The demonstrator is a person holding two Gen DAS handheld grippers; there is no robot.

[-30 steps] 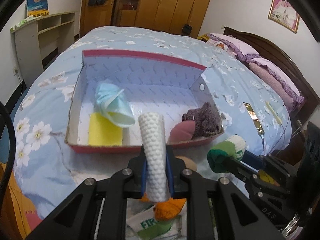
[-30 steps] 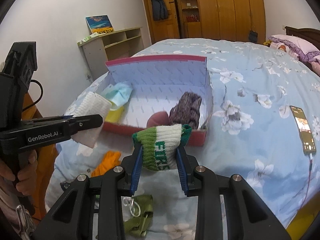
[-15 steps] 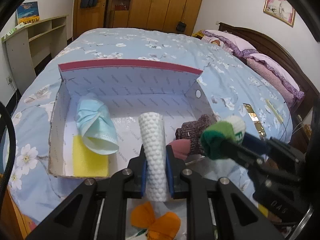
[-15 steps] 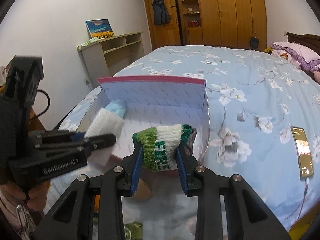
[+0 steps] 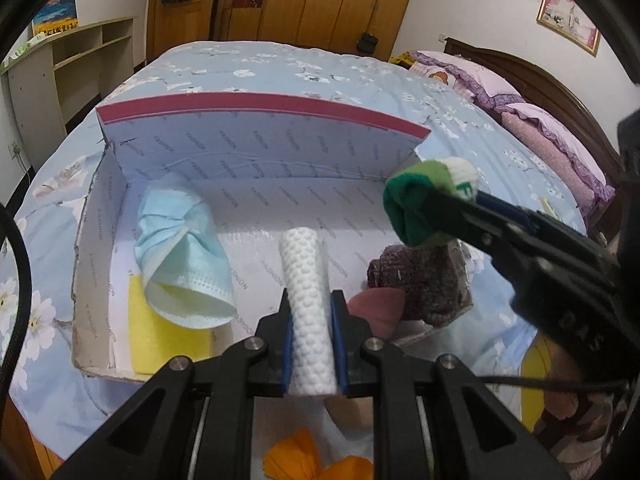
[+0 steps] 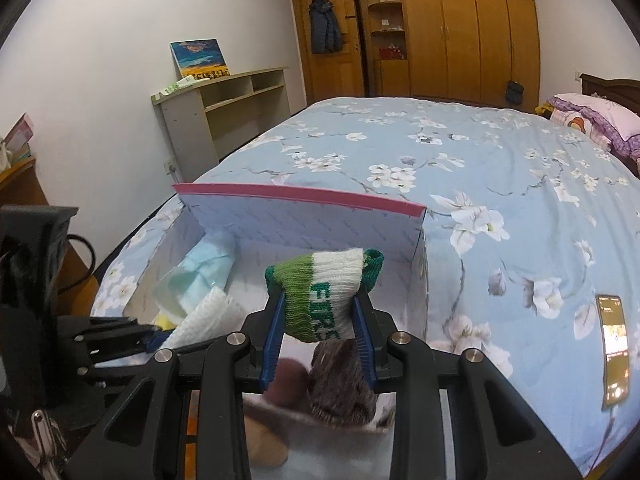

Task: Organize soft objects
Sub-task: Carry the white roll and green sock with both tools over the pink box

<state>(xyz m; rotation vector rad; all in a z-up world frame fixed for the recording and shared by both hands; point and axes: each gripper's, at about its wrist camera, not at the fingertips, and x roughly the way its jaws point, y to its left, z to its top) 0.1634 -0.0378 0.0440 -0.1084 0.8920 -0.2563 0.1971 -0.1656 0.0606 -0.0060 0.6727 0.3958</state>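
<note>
Green letters "FIRS" are showing on the white band of the green-and-white sock. "FASHION" is repeating in rows across the cardboard box lining. "DAS" is showing on the right gripper body.

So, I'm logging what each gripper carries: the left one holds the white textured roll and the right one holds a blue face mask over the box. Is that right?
Not quite. The right gripper holds a green and white sock, as the right wrist view shows. The blue face mask already lies in the box. The left gripper does hold the white textured roll.
</note>
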